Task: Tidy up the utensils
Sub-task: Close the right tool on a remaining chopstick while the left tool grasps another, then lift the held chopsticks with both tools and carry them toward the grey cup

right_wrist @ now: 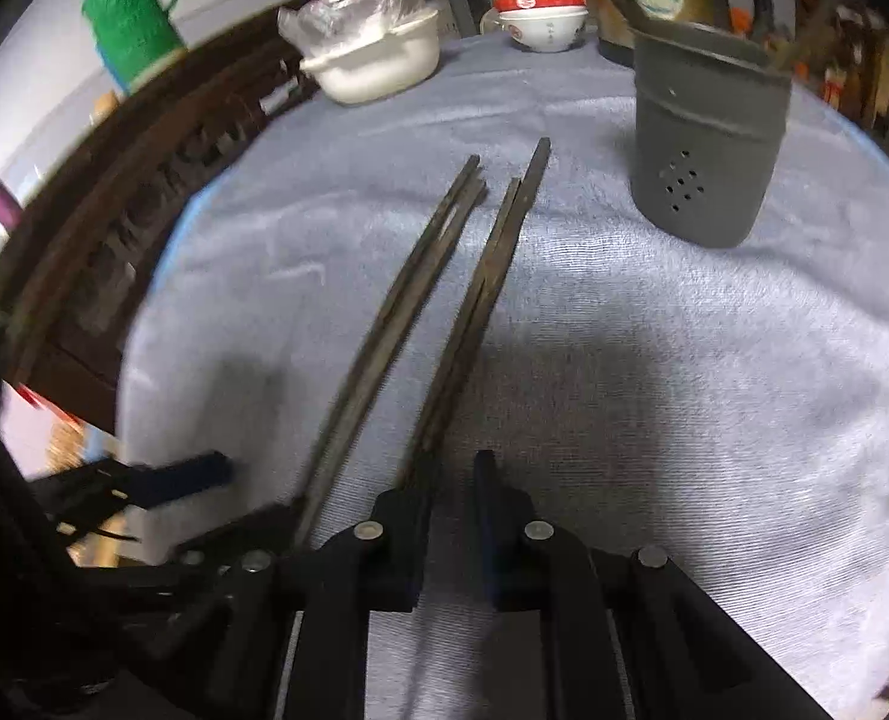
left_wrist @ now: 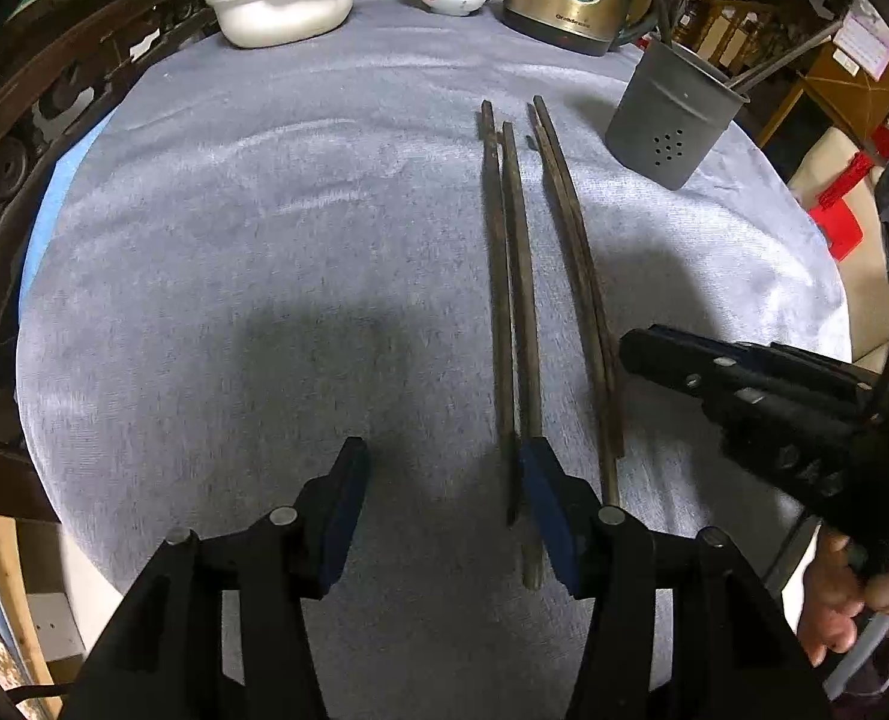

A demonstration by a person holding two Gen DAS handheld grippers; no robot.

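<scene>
Both tools gape, left tool point(left_wrist: 441, 510) and right tool point(right_wrist: 450, 516), beside four dark worn chopsticks point(left_wrist: 516, 300) lying mid-desk point(left_wrist: 264, 210); wide bare cloth leftward, holder point(left_wrist: 672, 120) near the edge.

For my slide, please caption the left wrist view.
Open left tongs near four chopsticks lying before the grey holder.

Two dark chopstick pairs point(left_wrist: 507, 276) flat, parallel
</scene>
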